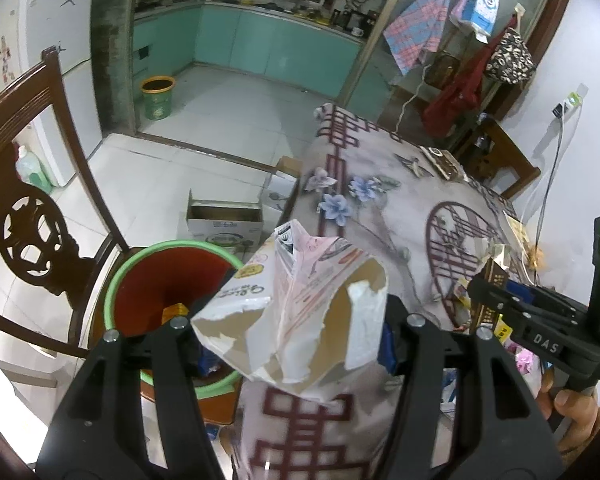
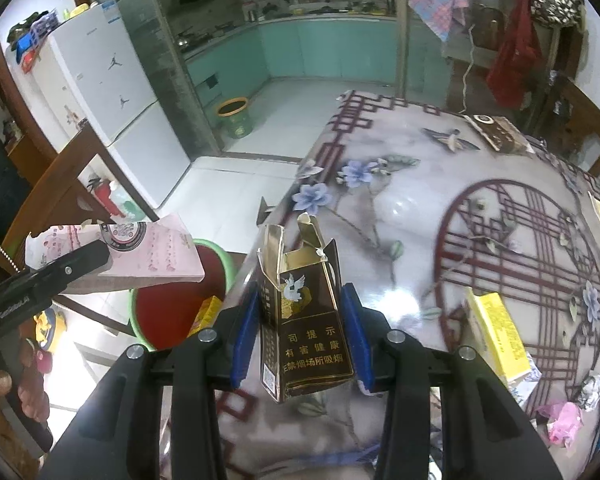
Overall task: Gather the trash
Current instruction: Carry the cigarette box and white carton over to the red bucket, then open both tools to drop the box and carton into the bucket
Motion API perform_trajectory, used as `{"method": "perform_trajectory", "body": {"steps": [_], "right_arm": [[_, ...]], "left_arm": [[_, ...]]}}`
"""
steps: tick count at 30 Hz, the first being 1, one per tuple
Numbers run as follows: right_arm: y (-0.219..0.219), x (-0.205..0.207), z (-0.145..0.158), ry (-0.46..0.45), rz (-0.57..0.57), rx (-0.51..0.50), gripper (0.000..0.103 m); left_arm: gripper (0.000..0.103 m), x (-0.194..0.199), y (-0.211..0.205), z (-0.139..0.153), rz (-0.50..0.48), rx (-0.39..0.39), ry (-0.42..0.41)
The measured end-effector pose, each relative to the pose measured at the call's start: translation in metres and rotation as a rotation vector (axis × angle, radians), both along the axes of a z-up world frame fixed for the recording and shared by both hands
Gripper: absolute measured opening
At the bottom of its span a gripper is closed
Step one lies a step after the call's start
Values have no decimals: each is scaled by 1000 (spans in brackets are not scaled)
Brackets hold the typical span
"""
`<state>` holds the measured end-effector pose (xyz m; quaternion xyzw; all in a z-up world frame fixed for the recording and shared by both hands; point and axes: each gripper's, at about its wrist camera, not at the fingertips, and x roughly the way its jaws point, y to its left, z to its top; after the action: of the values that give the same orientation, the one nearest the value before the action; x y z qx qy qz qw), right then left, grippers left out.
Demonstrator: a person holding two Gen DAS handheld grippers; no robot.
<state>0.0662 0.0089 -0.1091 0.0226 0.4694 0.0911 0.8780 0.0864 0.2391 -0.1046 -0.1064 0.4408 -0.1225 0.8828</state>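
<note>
My left gripper (image 1: 292, 336) is shut on a torn pink-and-white paper carton (image 1: 296, 300), held above the table's left edge beside the green-rimmed red bin (image 1: 164, 280). The carton also shows in the right wrist view (image 2: 140, 256), above the bin (image 2: 168, 316). My right gripper (image 2: 300, 336) is shut on a torn brown-and-gold cigarette box (image 2: 300, 320), held upright over the table's near left part. The right gripper also shows in the left wrist view (image 1: 496, 300). A yellow box (image 2: 208, 312) lies inside the bin.
The table (image 2: 400, 216) has a floral cloth. On it lie a yellow box (image 2: 500, 332), pink wrapper (image 2: 564, 420), crumpled foil (image 2: 590, 392) and a brown box (image 2: 496, 132). A wooden chair (image 1: 28, 216) stands left of the bin, open cardboard boxes (image 1: 224, 220) behind it.
</note>
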Motion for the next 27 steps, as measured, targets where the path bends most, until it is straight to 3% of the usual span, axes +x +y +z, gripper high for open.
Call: {"method": "perform_trajectory", "body": {"steps": [27], "right_arm": [[123,36,-54,151,216,79,40]], "left_arm": [[58,19,90,-46,138,40,116]]}}
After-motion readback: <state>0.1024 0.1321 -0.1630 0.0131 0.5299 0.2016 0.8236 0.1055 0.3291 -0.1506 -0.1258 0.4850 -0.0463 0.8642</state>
